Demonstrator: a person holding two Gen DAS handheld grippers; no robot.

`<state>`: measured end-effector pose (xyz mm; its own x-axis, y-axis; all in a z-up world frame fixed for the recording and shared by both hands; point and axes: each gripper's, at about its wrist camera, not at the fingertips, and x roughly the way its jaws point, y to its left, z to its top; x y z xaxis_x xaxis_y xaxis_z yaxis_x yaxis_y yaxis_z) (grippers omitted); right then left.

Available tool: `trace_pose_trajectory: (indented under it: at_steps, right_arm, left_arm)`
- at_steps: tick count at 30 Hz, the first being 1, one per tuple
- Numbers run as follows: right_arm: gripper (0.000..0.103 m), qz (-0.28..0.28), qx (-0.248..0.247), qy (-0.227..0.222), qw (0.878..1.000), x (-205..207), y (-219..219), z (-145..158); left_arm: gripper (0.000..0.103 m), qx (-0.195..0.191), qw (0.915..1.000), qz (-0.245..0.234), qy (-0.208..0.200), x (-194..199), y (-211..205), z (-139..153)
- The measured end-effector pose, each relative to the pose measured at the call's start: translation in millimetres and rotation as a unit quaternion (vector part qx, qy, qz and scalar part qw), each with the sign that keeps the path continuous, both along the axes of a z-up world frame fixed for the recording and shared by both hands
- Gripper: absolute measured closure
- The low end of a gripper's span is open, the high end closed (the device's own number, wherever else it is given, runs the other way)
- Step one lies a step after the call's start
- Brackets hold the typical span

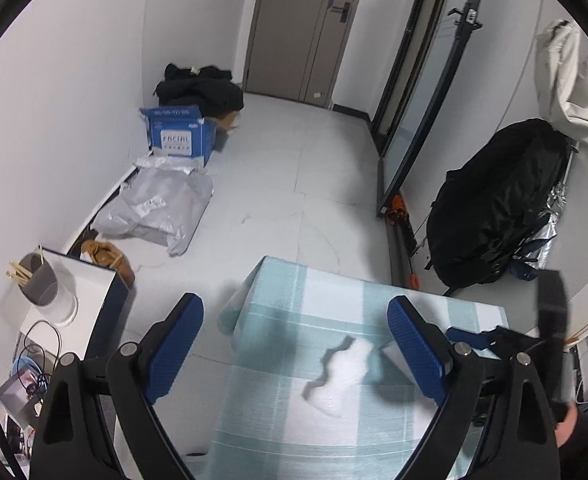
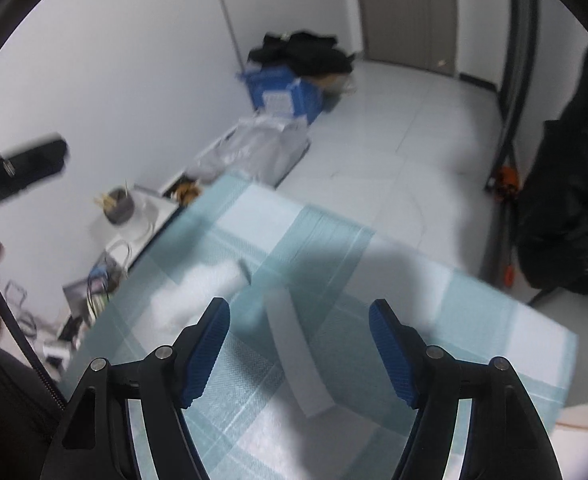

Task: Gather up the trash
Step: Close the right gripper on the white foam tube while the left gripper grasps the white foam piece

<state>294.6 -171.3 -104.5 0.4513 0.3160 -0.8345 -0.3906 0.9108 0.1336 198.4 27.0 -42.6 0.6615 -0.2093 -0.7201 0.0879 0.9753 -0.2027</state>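
Observation:
A crumpled white tissue (image 1: 344, 380) lies on a table under a teal checked cloth (image 1: 294, 292). My left gripper (image 1: 296, 312) hovers over it, open wide, nothing between the blue pads; the tissue sits below and just right of centre. In the right wrist view the same tissue (image 2: 206, 284) is blurred, beyond the left finger. A white paper strip (image 2: 306, 368) lies flat on the cloth (image 2: 474, 320), in line with the gap of my right gripper (image 2: 299, 316), which is open and clear of it. The strip is hidden in the left wrist view.
On the floor by the left wall are a blue cardboard box (image 1: 182, 138), grey plastic bags (image 1: 158, 208) and a black clothes pile (image 1: 198, 88). A small white side table (image 1: 74, 280) holds a cup of chopsticks. A black backpack (image 1: 494, 204) leans at the right.

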Motion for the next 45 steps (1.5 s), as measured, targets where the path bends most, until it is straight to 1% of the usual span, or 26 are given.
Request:
trace_pose_trajectory:
  at_steps: [1,4,7,8,9,10,11,12,15,19,24,29,36,38,40,42,43,45]
  right_arm:
    - [0.039,0.007,-0.007,0.008,1.000,2,4,-8]
    - [0.044,0.029,-0.031,0.023,0.999,4,17,-28]
    - [0.049,0.042,-0.050,0.023,0.998,4,22,-37]
    - [0.052,0.046,-0.053,0.009,0.997,2,24,-38]
    - [0.057,0.050,-0.053,0.006,0.997,2,25,-38]
    - [0.068,0.052,-0.059,0.001,0.997,1,26,-38]
    - [0.073,0.055,-0.067,-0.004,0.996,1,28,-38]
    - [0.084,0.057,-0.070,-0.006,0.996,0,28,-38]
    - [0.087,0.064,-0.064,-0.003,0.996,0,28,-36]
    - [0.092,0.064,-0.047,0.004,0.997,4,23,-33]
    - [0.093,0.039,0.003,0.019,0.999,9,5,-20]
    - [0.093,0.026,0.023,0.014,0.999,5,-12,-7]
    - [0.093,-0.008,0.044,0.013,0.999,2,-41,7]
    - [0.093,-0.015,0.047,0.009,0.999,1,-48,12]
    - [0.093,-0.020,0.047,0.007,0.999,-1,-54,16]
    - [0.093,-0.023,0.049,0.003,0.999,-4,-59,18]
    - [0.093,-0.026,0.048,0.002,0.999,-6,-62,20]
    - [0.093,-0.029,0.051,0.000,0.998,-8,-68,22]
  left_arm:
    - [0.012,-0.004,1.0000,0.004,0.007,2,5,-2]
    - [0.012,-0.013,0.9996,0.011,0.023,8,14,-7]
    - [0.012,-0.005,0.9993,0.015,0.034,13,14,-12]
    - [0.012,-0.001,0.9992,0.014,0.038,14,13,-14]
    - [0.012,0.000,0.9990,0.013,0.042,15,12,-16]
    - [0.012,0.003,0.9988,0.011,0.047,16,10,-19]
    - [0.012,0.007,0.9986,0.009,0.052,17,9,-20]
    - [0.012,0.012,0.9982,0.006,0.058,18,7,-23]
    - [0.012,0.020,0.9969,-0.006,0.076,22,1,-29]
    - [0.012,0.012,0.9942,-0.024,0.104,25,-6,-40]
    - [0.012,0.029,0.9906,-0.048,0.125,30,-22,-52]
    - [0.012,0.035,0.9845,-0.071,0.157,31,-35,-65]
    - [0.012,0.070,0.9779,-0.090,0.175,31,-53,-79]
    - [0.012,0.088,0.9751,-0.092,0.182,31,-58,-85]
    - [0.012,0.091,0.9736,-0.091,0.189,33,-61,-88]
    - [0.015,0.099,0.9714,-0.089,0.196,35,-64,-91]
    - [0.020,0.110,0.9703,-0.087,0.197,35,-66,-93]
    - [0.023,0.124,0.9694,-0.086,0.194,34,-71,-93]
